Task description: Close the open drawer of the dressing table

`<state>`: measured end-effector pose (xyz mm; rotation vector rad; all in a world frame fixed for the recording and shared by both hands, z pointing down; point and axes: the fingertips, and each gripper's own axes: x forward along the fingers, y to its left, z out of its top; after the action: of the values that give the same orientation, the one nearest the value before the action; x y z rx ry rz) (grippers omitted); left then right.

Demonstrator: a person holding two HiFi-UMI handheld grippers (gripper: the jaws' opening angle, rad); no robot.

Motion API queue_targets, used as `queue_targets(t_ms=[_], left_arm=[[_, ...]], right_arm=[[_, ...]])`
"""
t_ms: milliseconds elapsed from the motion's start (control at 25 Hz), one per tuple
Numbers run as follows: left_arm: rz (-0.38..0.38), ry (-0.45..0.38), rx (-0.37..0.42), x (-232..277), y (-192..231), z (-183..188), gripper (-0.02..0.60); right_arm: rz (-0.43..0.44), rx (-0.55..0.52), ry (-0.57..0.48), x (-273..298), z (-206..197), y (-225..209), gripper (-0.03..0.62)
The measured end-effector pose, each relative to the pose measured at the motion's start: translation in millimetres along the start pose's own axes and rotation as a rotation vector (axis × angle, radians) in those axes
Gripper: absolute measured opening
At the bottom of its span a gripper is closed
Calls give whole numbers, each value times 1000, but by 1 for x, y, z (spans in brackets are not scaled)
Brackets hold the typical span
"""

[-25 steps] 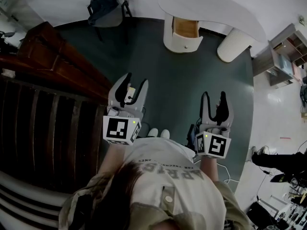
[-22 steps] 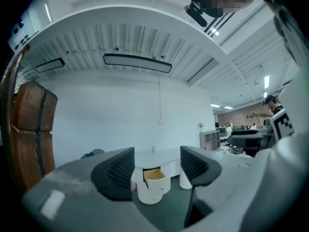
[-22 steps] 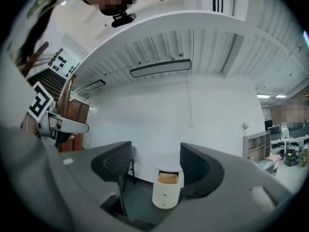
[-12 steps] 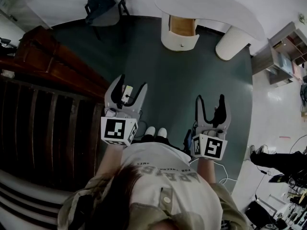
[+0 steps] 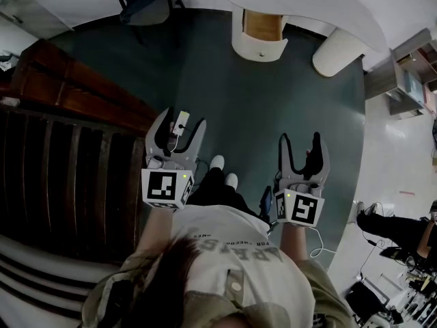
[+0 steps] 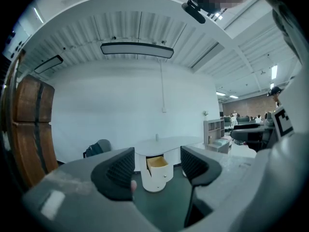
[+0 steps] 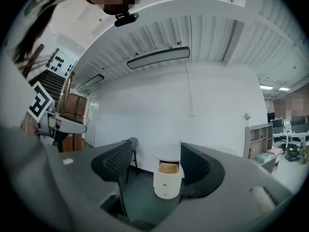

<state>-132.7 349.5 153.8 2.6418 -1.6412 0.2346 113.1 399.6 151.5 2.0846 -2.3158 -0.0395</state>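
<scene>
1. Grippers, two: left gripper (image 5: pixel 181 125) and right gripper (image 5: pixel 299 145), fingers on both spread wide, just opened, nothing between them.
2. One dressing table (image 5: pixel 307 5) stands well ahead across the floor. Its single open drawer (image 5: pixel 263 24), upper of two, juts lengthwise toward the person.

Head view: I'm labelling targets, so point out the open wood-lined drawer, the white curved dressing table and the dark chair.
open wood-lined drawer (image 5: pixel 263 24), head view, its tan inside.
white curved dressing table (image 5: pixel 321 9), head view, bare top.
dark chair (image 5: pixel 147 2), head view, its middle.
</scene>
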Motion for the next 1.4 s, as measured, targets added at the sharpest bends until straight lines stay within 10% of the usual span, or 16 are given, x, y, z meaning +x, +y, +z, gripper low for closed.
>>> queue_targets(t_ms=[760,1400], left_arm=[[-51,-80,5,120,94,33,302],[-37,51,-33,193,130,-11,302]], right_arm=[[-60,-46,-28,132,17,11,319],[-99,-38,82,202,-26,-20,319]])
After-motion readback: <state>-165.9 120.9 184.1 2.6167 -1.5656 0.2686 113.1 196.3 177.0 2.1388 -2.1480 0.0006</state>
